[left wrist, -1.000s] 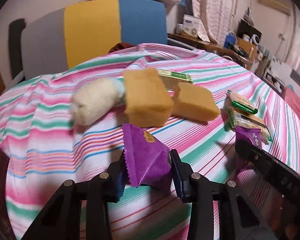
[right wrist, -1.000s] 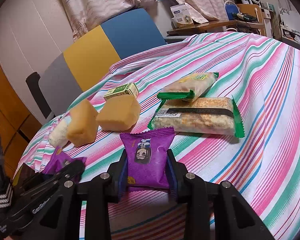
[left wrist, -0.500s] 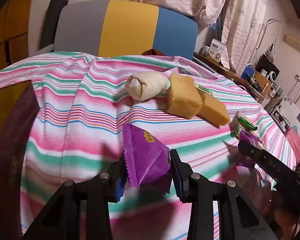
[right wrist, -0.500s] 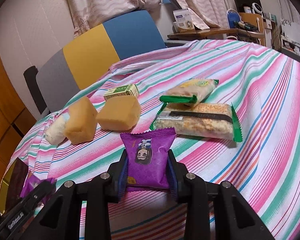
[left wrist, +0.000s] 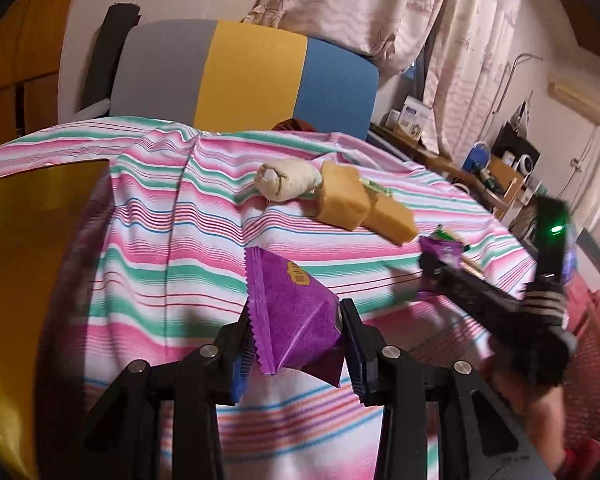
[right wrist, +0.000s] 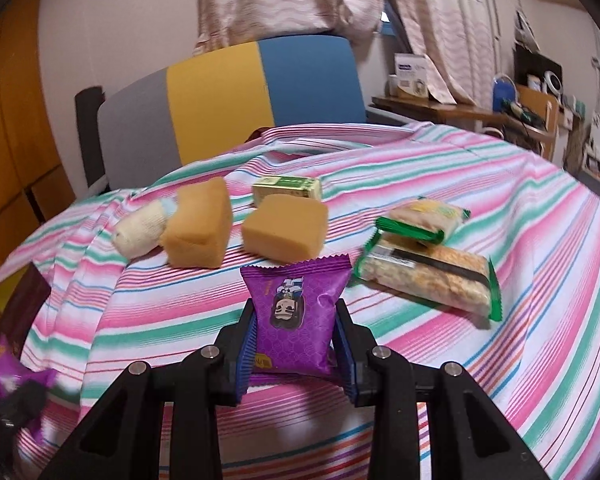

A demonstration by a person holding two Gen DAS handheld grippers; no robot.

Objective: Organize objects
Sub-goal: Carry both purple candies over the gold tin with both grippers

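Note:
My left gripper (left wrist: 296, 344) is shut on a purple snack packet (left wrist: 292, 312) and holds it above the striped tablecloth (left wrist: 172, 240) near its left edge. My right gripper (right wrist: 294, 346) is shut on a second purple snack packet (right wrist: 294, 320) with a cartoon face, above the cloth's front. The right gripper also shows at the right of the left wrist view (left wrist: 440, 264). On the cloth lie two tan sponge cakes (right wrist: 200, 228) (right wrist: 286, 226), a cream roll (right wrist: 140, 230), a small green box (right wrist: 288, 188) and two green-edged cracker packets (right wrist: 424, 276) (right wrist: 424, 216).
A gold-coloured container (left wrist: 24, 248) stands at the left, below the table's edge. A grey, yellow and blue chair (right wrist: 236, 104) stands behind the table. A cluttered desk (right wrist: 480, 112) is at the back right.
Both grippers have pulled back and swung left with their purple packets. The gold container has come into the left wrist view. The items on the cloth have not moved.

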